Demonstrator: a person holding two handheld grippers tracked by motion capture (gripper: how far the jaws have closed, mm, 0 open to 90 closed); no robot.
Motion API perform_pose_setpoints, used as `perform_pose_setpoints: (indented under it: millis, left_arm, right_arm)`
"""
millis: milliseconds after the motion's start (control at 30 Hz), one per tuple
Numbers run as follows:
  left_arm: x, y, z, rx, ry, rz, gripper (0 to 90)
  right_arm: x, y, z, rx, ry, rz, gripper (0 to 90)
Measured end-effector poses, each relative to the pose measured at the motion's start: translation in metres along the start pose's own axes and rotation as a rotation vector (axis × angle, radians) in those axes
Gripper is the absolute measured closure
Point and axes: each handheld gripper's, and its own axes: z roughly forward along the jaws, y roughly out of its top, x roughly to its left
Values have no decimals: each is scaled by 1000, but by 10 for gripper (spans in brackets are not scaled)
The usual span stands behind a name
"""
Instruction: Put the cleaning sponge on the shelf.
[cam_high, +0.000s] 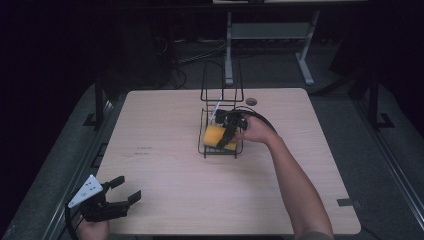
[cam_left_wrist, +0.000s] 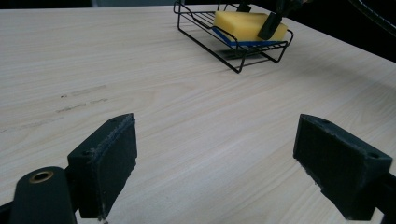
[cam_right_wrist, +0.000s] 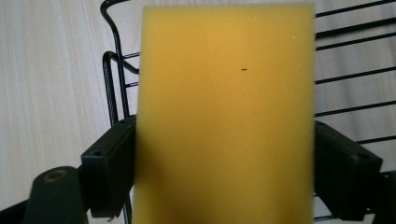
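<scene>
A yellow sponge with a blue underside lies in a black wire basket at the table's far middle. My right gripper reaches into the basket from the right. In the right gripper view the sponge sits between the two jaws, which stand wide and touch its straight, unsqueezed sides; the gripper is open around it. My left gripper rests at the table's near left corner, open and holding nothing. Its own view shows bare wood between the pads, with the basket and sponge farther off.
The basket has a tall wire back frame rising behind it. A round cable hole sits near the table's far edge. Faint dark scuffs mark the light wood table. The floor beyond is dark, with a desk leg and cables.
</scene>
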Motion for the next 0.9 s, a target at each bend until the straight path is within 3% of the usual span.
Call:
perform_pose_setpoints:
  millis: [567,667,900]
  left_arm:
    - [-1,0,1,7,-3,7,128]
    - [-1,0,1,8,-4,8,128]
    - [-2,0,2,8,-7,4,128]
  right_arm:
    - [2,-4,-20,-36,-14,17,176]
    - [4,-3,-22,-63,-12,15,177]
    - [6,-3,-24,-59,-10,21,177]
